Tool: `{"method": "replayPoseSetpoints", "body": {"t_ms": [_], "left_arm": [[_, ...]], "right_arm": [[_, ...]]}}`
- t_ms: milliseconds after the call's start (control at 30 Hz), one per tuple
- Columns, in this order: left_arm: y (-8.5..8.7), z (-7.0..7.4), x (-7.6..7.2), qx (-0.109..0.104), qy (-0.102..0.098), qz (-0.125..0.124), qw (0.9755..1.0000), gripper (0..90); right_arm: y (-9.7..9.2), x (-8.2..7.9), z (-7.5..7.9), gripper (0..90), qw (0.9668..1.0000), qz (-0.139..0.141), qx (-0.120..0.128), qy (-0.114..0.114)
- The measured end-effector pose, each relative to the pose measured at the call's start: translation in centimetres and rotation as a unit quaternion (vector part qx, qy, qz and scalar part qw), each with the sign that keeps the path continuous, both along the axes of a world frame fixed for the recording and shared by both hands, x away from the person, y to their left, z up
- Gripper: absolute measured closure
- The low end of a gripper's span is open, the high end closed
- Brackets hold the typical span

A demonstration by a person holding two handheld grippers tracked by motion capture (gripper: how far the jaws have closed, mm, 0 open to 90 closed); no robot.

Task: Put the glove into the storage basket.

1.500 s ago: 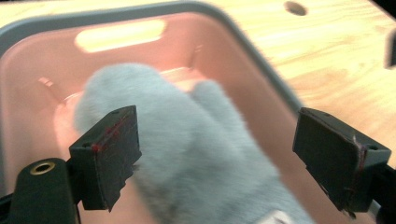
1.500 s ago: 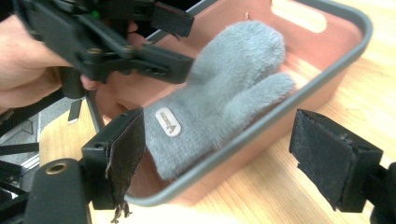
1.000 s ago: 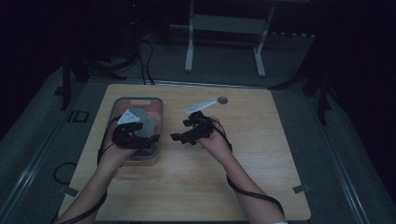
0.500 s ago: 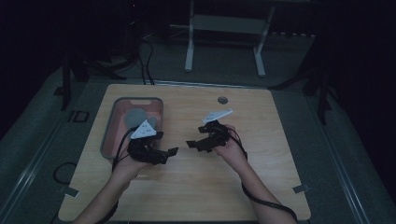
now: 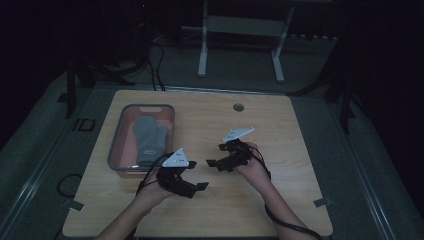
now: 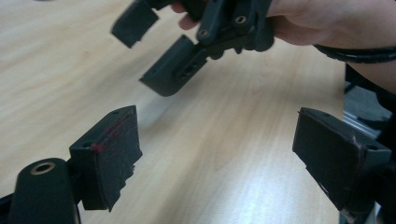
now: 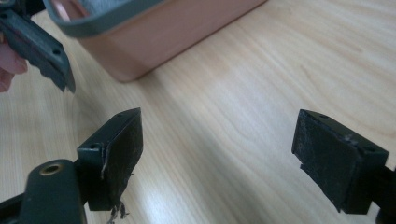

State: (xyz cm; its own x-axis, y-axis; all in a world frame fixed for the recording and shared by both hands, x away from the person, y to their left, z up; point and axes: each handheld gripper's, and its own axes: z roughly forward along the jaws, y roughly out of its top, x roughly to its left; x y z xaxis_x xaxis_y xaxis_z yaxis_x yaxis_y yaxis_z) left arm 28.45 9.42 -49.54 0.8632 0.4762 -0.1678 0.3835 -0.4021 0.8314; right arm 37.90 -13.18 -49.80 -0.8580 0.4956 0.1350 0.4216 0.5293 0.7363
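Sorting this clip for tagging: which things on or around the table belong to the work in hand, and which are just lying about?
In the job:
- grey oven mitt, lying in the tray
- pink tray with grey rim
- left gripper, open, empty
- right gripper, open, empty

Lying about:
- grommet hole in the table
- white stand behind the table
- tape pieces at the table's near corners

Room is dark, light falls mostly on the light wood surface, which has a round grommet hole near its far edge. Grey floor all round. White metal stand legs behind it, black cables far left.
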Motion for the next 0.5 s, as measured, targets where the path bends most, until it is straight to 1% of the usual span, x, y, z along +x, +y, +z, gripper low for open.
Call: {"method": "replayPoseSetpoints", "body": {"t_ms": [100, 167, 267, 367, 400, 467, 500], "left_arm": [[-0.7, -0.9, -0.1, 0.010, 0.008, -0.013, 0.9998, 15.4], [-1.1, -1.5, -0.2, 0.014, 0.012, -0.021, 0.9996, 15.4], [-1.6, -2.3, -0.3, 0.018, 0.017, -0.031, 0.9992, 15.4], [-1.8, -3.0, -0.3, 0.014, 0.022, -0.037, 0.9990, 15.4], [-1.9, -3.2, -0.3, 0.012, 0.025, -0.039, 0.9989, 15.4], [-2.2, -3.6, -0.4, 0.014, 0.026, -0.043, 0.9986, 15.4], [-2.3, -3.8, -0.5, 0.016, 0.025, -0.047, 0.9985, 15.4]], "right_arm": [[-0.4, -0.4, -0.7, 16.3, 1.0000, 0.002, -0.004, 0.003], [-0.9, -0.6, -1.1, 16.3, 0.9999, 0.007, -0.007, -0.003], [-1.6, -1.1, -1.7, 16.3, 0.9998, 0.014, -0.008, -0.005], [-2.3, -1.4, -2.3, 16.2, 0.9997, 0.021, -0.014, -0.005], [-2.5, -1.5, -2.5, 14.8, 0.9996, 0.022, -0.015, -0.006], [-2.9, -1.7, -2.8, 14.2, 0.9995, 0.017, -0.025, -0.008], [-3.1, -1.7, -3.0, 14.2, 0.9995, 0.018, -0.025, -0.008]]}}
